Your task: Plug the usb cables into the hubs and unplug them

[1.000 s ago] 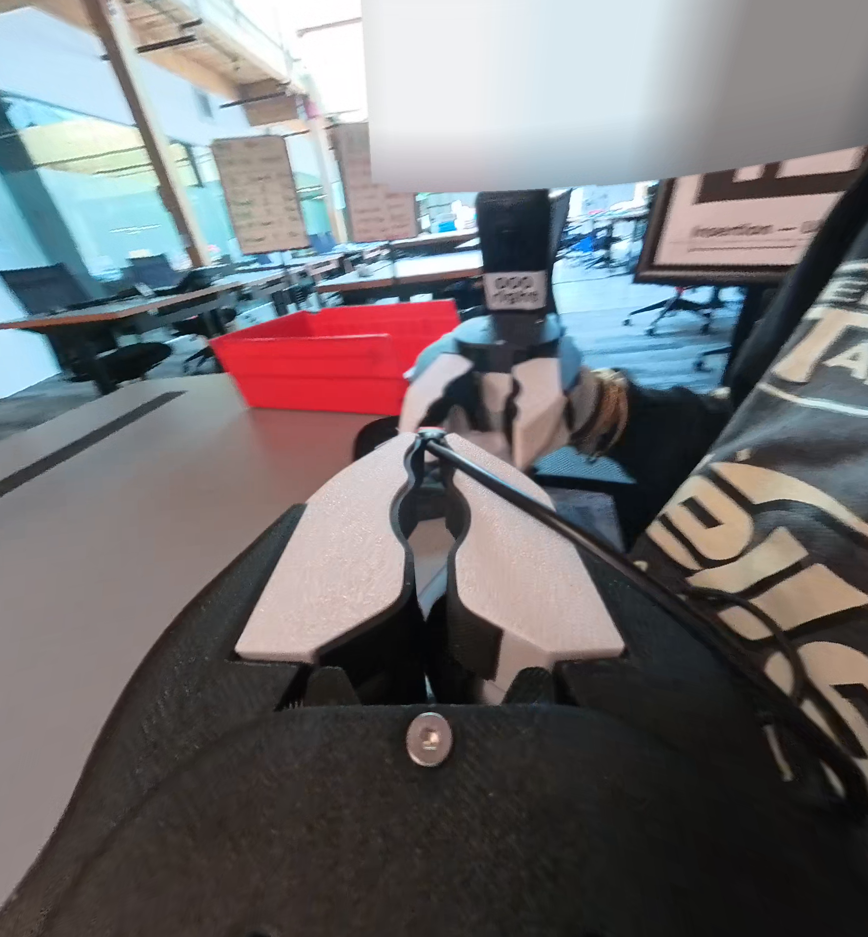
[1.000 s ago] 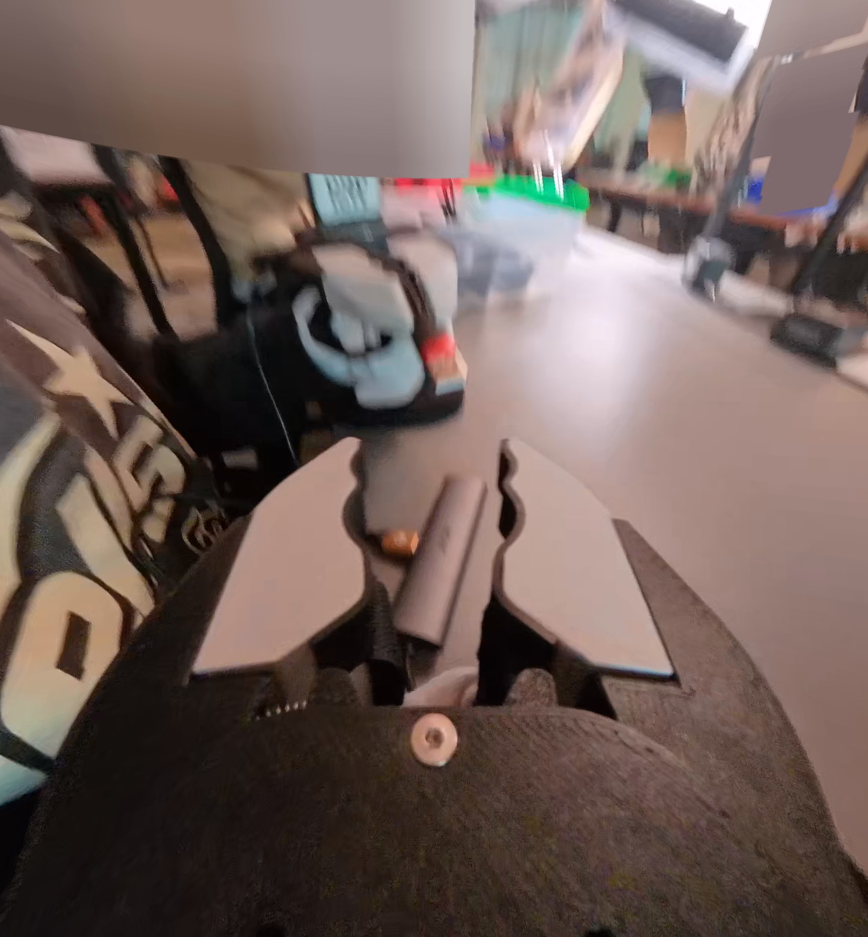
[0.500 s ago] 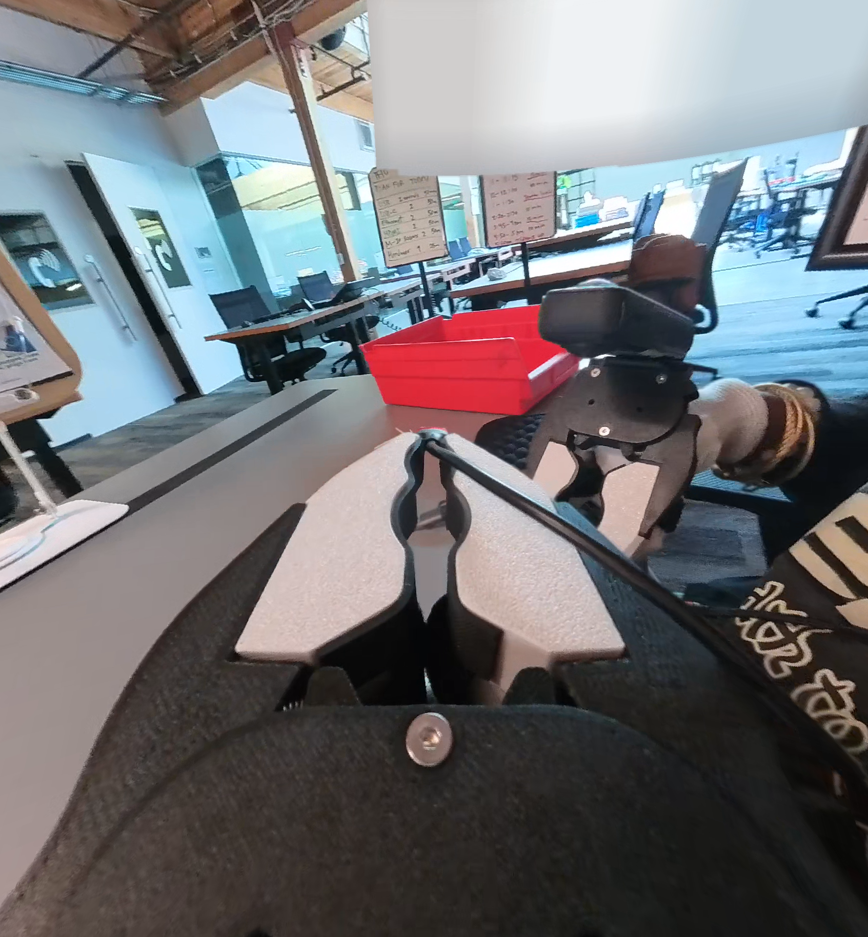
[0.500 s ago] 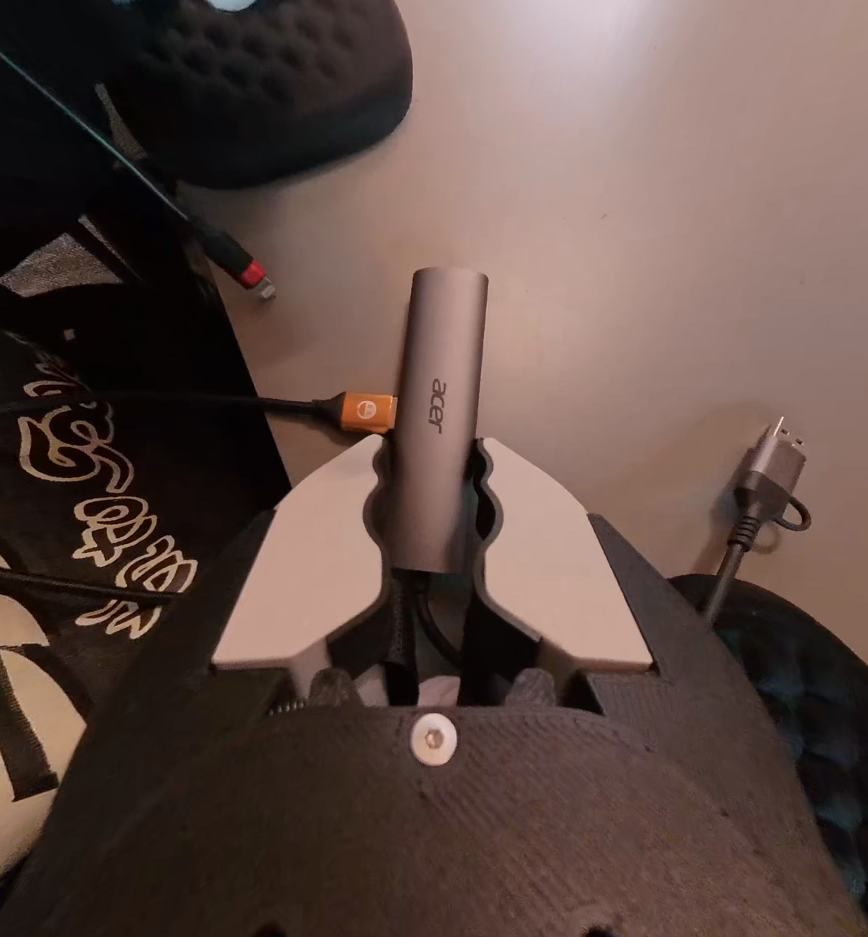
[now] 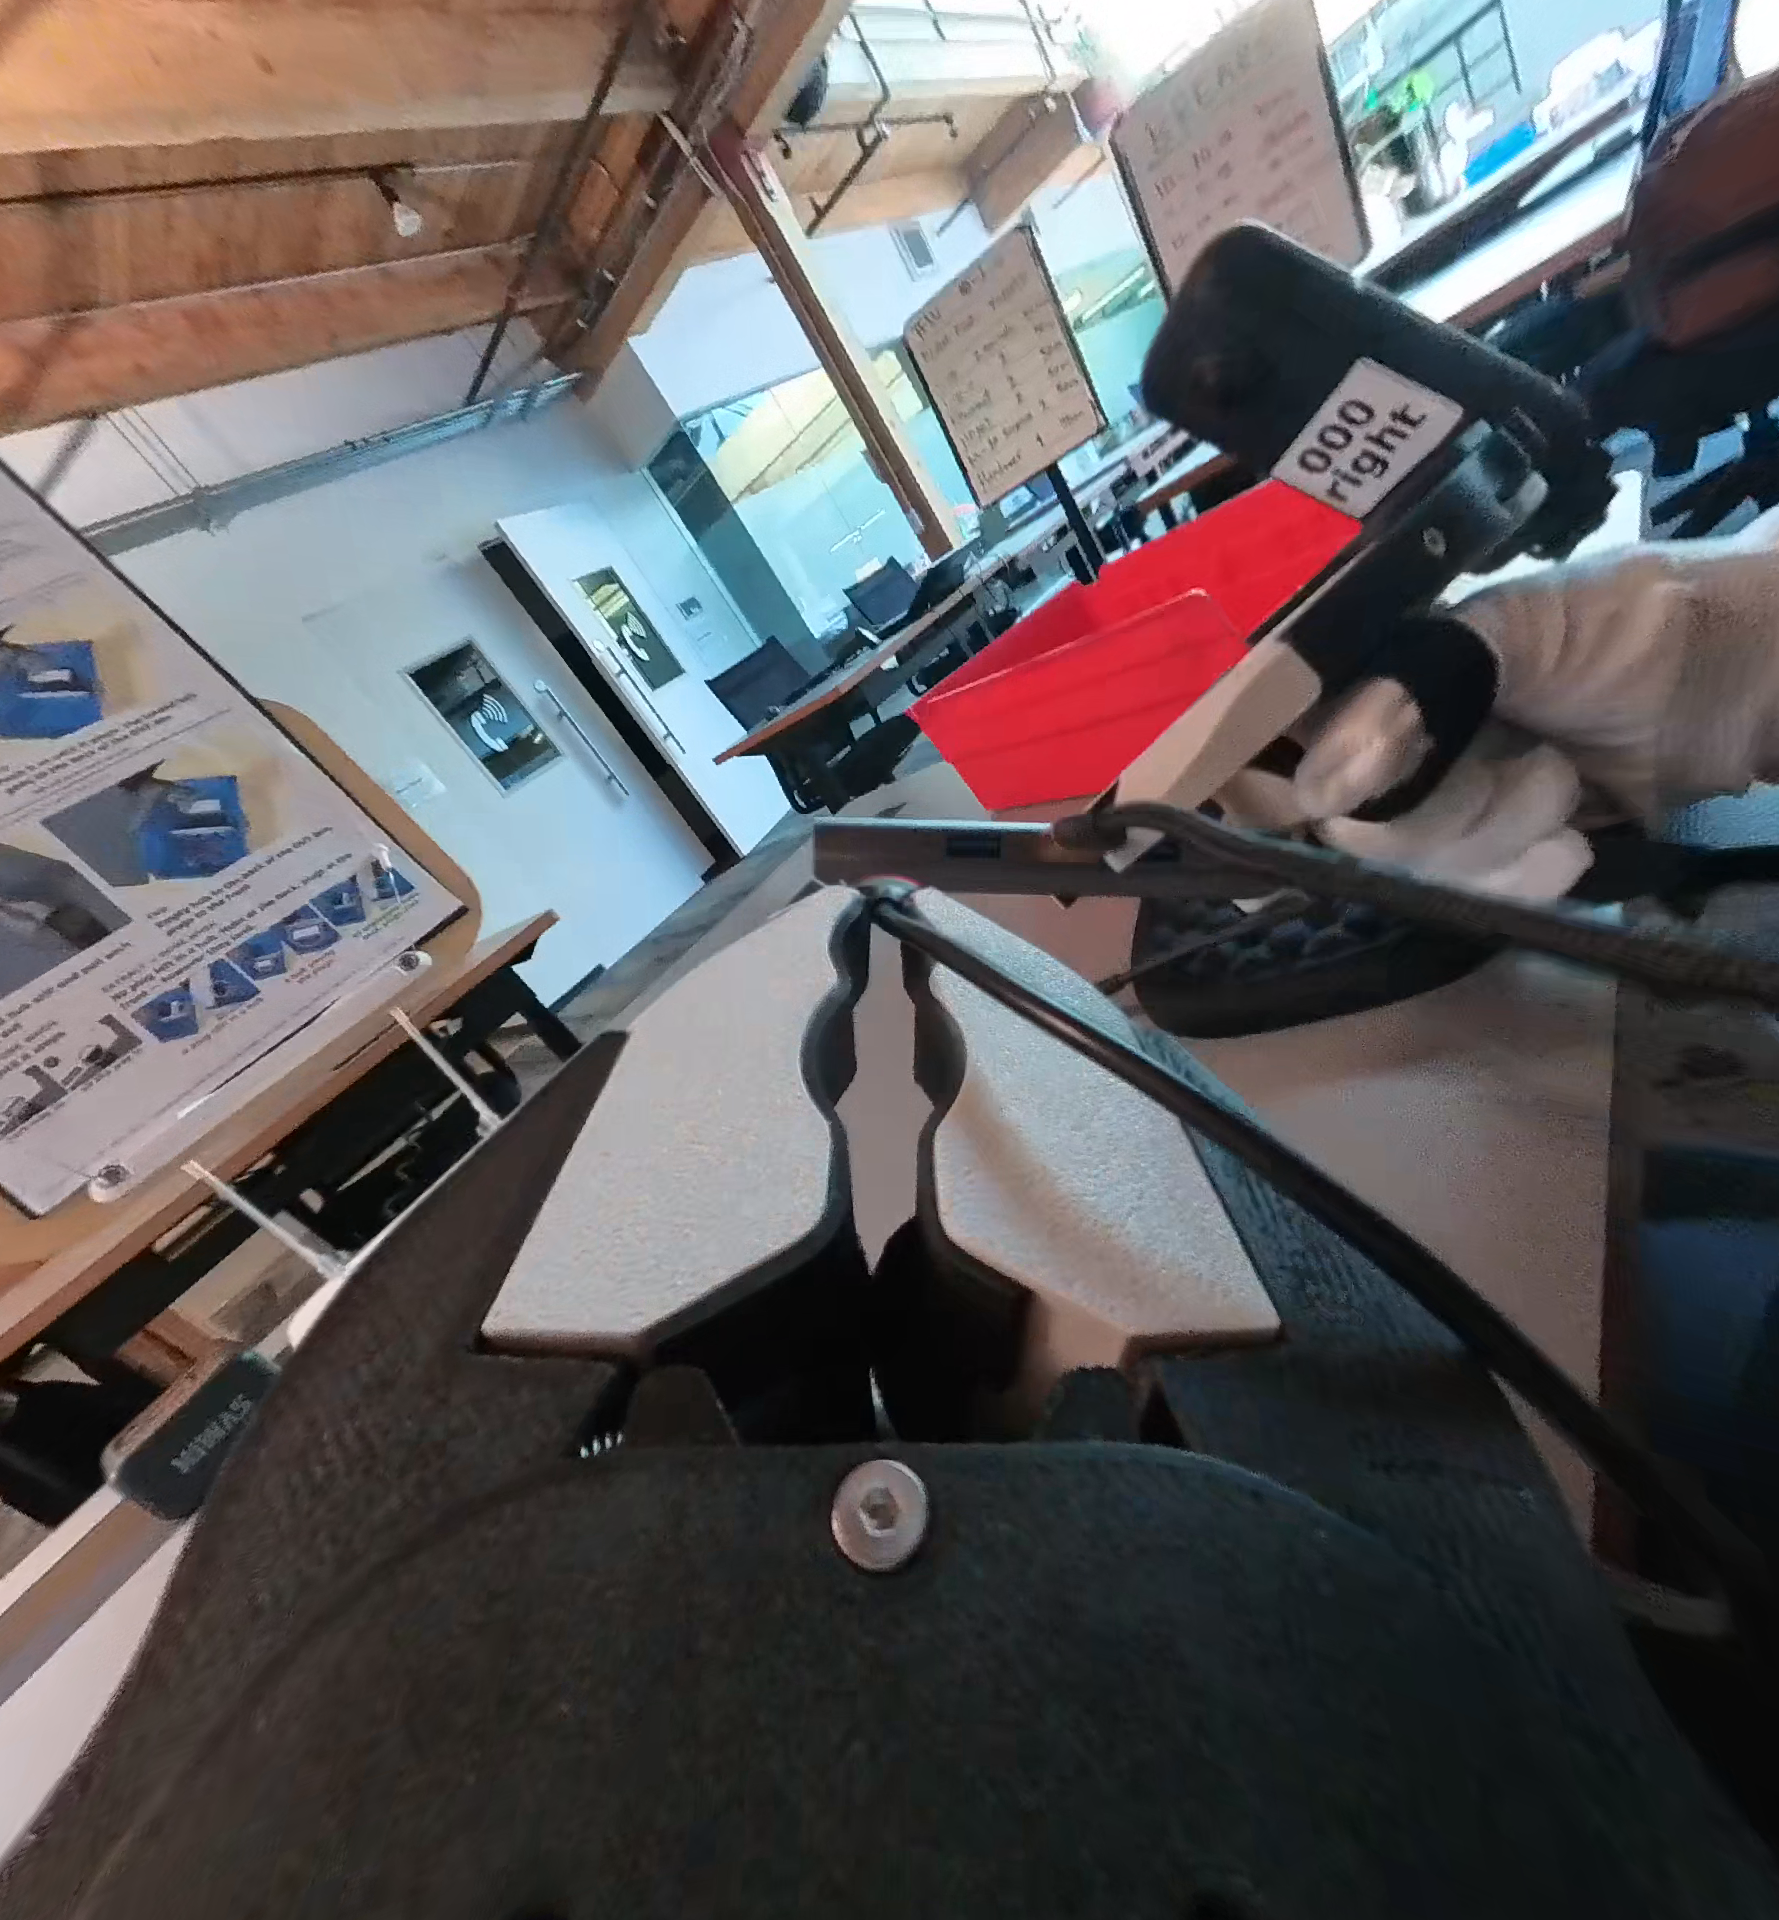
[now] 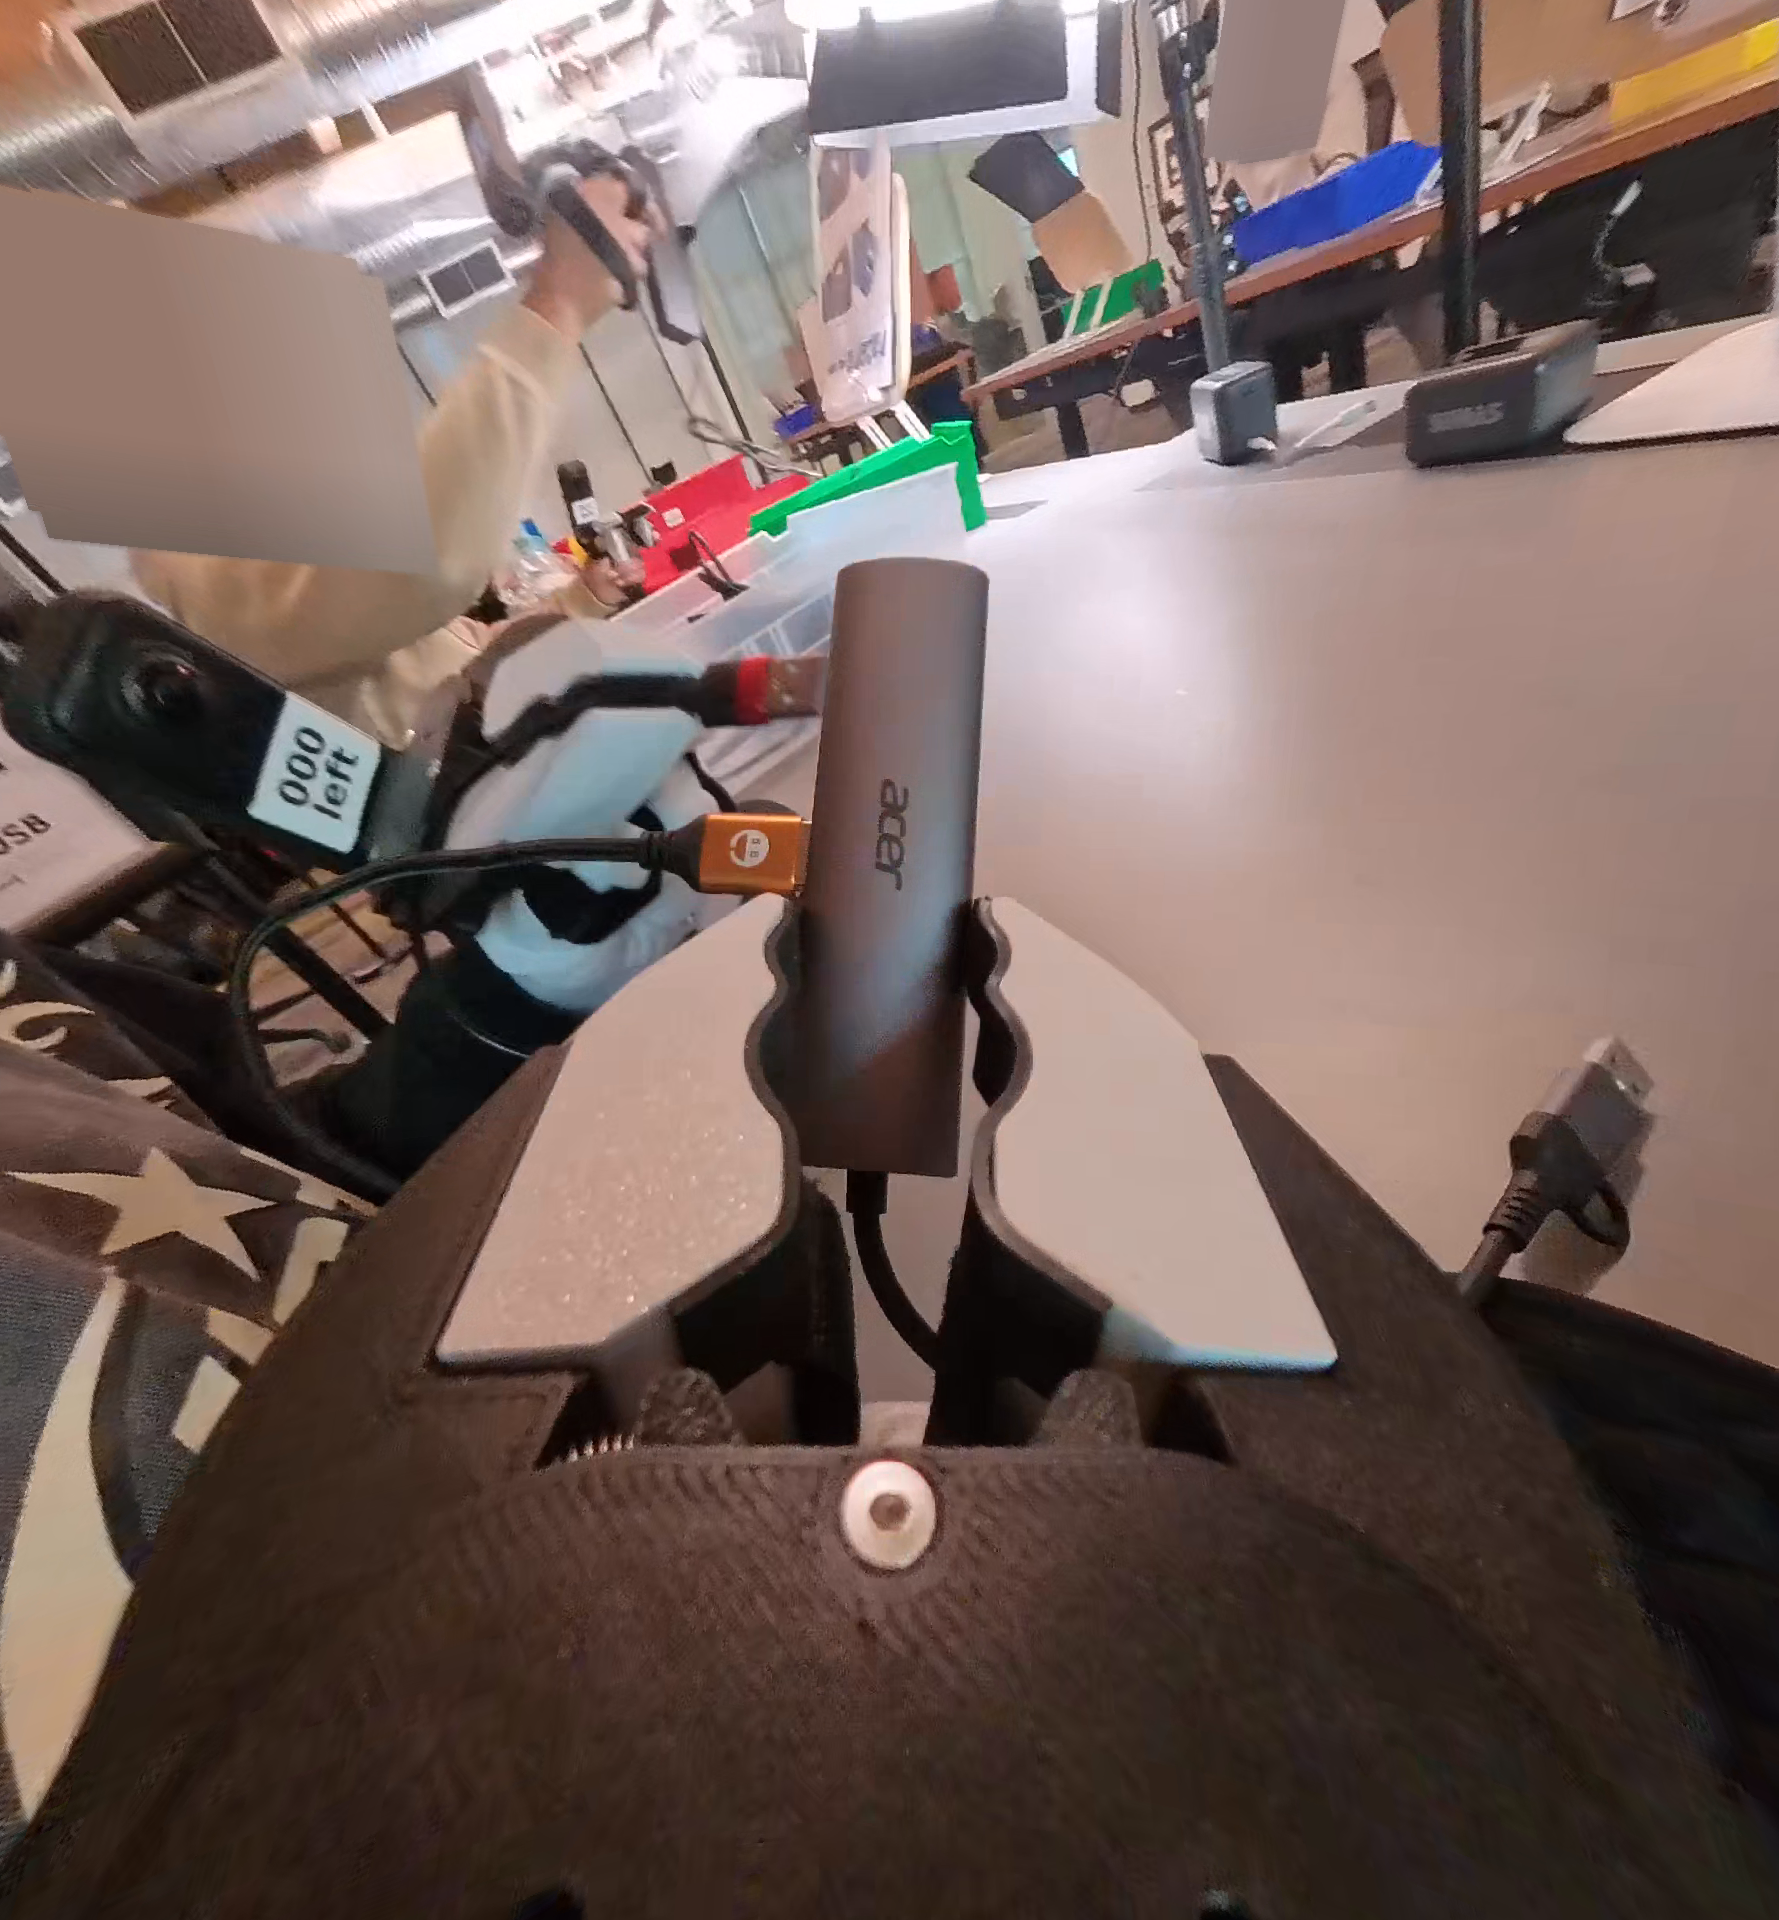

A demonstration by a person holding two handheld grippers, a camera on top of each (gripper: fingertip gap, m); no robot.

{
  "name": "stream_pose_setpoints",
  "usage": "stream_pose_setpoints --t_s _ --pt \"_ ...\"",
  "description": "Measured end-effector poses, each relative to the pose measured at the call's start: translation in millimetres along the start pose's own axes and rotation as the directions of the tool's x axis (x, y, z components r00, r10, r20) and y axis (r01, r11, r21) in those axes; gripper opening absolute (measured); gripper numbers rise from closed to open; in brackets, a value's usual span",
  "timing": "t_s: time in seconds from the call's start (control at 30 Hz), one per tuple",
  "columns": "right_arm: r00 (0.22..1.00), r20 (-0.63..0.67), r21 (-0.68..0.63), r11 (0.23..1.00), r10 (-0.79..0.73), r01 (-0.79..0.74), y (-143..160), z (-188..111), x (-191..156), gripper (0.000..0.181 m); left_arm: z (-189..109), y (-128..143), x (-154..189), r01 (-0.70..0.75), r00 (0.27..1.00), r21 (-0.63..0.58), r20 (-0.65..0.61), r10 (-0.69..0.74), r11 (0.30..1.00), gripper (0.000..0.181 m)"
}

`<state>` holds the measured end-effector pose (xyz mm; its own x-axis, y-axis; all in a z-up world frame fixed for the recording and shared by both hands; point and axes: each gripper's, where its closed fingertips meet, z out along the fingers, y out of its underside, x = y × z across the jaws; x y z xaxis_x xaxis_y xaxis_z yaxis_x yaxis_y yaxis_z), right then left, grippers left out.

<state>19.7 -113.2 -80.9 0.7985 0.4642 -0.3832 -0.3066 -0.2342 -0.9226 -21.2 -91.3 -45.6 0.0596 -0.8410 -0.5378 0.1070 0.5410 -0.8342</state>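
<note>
A grey tabletop (image 6: 1384, 727) lies below. The right tongs (image 6: 880, 935) are clamped on a grey hub (image 6: 890, 831), held aloft, an orange plug (image 6: 750, 854) already seated in its side. The left tongs (image 5: 885, 914) pinch a black cable (image 5: 1228, 1132) nearly closed (its red-collared plug (image 6: 760, 688) nears the hub's side). Best to square the plug with a free port, then push straight.

hub (image 6: 890, 873): smooth matt grey metal look, soft sheen. plug with orange shell (image 6: 752, 854): glossy, metallic; its cable looks black and rubbery. right gripper (image 6: 883, 1039) fingers (image 6: 646, 1143): pale plastic, fine grainy texture; body black, ribbed print lines, 1 shiny metal screw. left gripper (image 5: 885, 904) fingers (image 5: 698, 1143): same grainy pale plastic. black cable (image 5: 1124, 1070): smooth, slightly glossy. bench (image 6: 1384, 727): matt grey, smooth. red bin (image 5: 1093, 707): glossy plastic. glove (image 5: 1643, 686): white knit cloth.
</note>
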Motion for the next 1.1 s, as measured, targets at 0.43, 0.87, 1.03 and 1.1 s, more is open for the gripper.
stream_pose_setpoints --t_s 0.43,0.87,1.03,1.1 --pt "0.996 -0.086 -0.011 1.000 -0.024 0.023 3 5 8 0.031 10 5 17 -0.016 0.999 -0.027 -0.028 0.015 1.000 0.005" --pt "0.985 -0.132 -0.002 0.994 -0.112 0.113 3 5 8 0.031 13 8 15 0.064 0.998 -0.019 -0.004 -0.064 0.998 0.005" --pt "0.945 -0.176 -0.070 0.961 -0.275 0.267 7 6 9 0.032 12 7 16 0.123 0.992 -0.003 -0.031 -0.123 0.992 0.005" --pt "0.944 -0.171 -0.054 0.959 -0.283 0.277 5 4 9 0.032 13 10 16 0.094 0.995 -0.031 -0.032 -0.095 0.995 0.005"
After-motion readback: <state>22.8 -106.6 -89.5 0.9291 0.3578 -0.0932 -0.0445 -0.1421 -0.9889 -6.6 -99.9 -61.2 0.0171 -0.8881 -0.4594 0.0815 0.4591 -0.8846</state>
